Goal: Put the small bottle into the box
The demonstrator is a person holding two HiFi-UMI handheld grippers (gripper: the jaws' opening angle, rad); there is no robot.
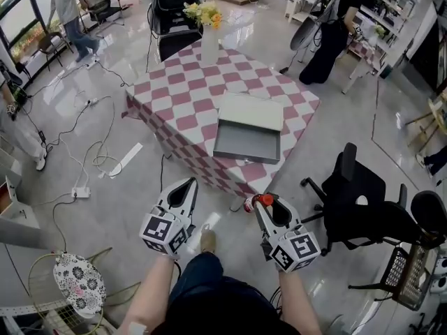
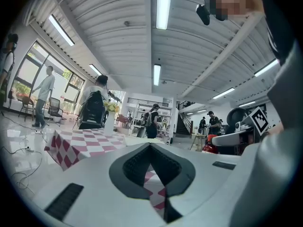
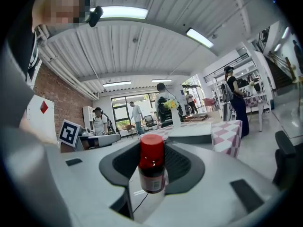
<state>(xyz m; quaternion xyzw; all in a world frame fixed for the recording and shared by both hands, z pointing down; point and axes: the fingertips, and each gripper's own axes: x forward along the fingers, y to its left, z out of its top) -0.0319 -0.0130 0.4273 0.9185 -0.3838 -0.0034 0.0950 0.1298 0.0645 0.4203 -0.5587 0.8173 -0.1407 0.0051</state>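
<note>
A small bottle [image 1: 259, 200] with a red cap and dark body sits between the jaws of my right gripper [image 1: 261, 204], which is shut on it. In the right gripper view the bottle [image 3: 152, 168] stands upright at the jaw tips. The grey box [image 1: 248, 142] lies open on the checkered table [image 1: 174, 93], its pale lid [image 1: 252, 111] leaning behind it. Both grippers hang over the floor, short of the table's near edge. My left gripper [image 1: 190, 183] is shut with nothing in it; its tips meet in the left gripper view [image 2: 151, 148].
A white vase of yellow flowers [image 1: 209, 39] stands at the table's far corner. A black office chair [image 1: 357, 202] is to the right. Cables and a power strip [image 1: 81, 192] lie on the floor at left. People stand at the back.
</note>
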